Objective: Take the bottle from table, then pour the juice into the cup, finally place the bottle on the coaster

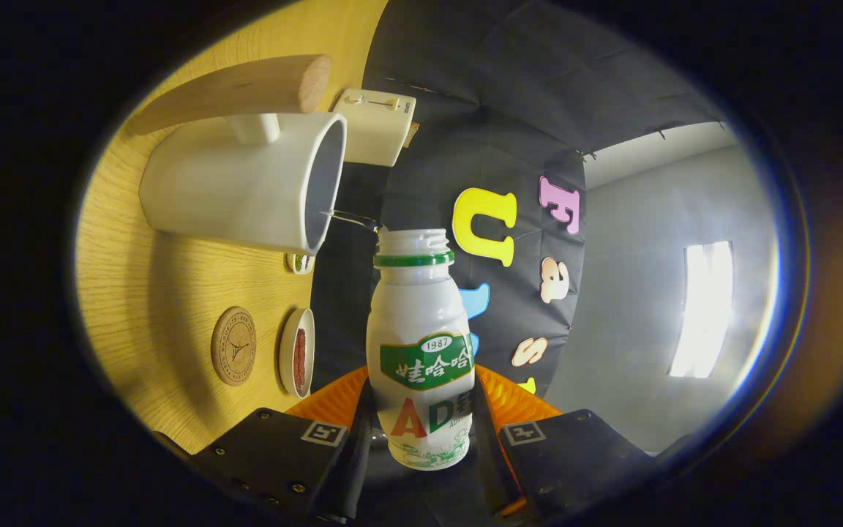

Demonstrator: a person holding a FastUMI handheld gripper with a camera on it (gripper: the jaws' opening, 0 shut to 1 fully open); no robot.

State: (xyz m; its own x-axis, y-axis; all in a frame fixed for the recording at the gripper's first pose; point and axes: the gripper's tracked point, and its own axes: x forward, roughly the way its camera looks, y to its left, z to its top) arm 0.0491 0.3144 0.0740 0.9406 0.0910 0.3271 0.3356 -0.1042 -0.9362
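Observation:
My gripper point(421, 399) is shut on a small white bottle point(420, 344) with a green label and a green neck ring; both fingers press its sides. The view is rolled sideways, so the bottle is tipped over with its open mouth right by the rim of a white cup point(246, 183) that has a wooden handle. A thin clear stream point(352, 218) runs from the bottle's mouth into the cup's opening. A round cork coaster point(233, 345) lies on the wooden table point(151, 293), beside the cup and off to one side of the fingers.
Two small round dishes point(297, 351) sit on the table near the coaster, one with dark red contents, one smaller near the cup. A white box with switches point(374, 124) stands beyond the cup by the black cloth wall.

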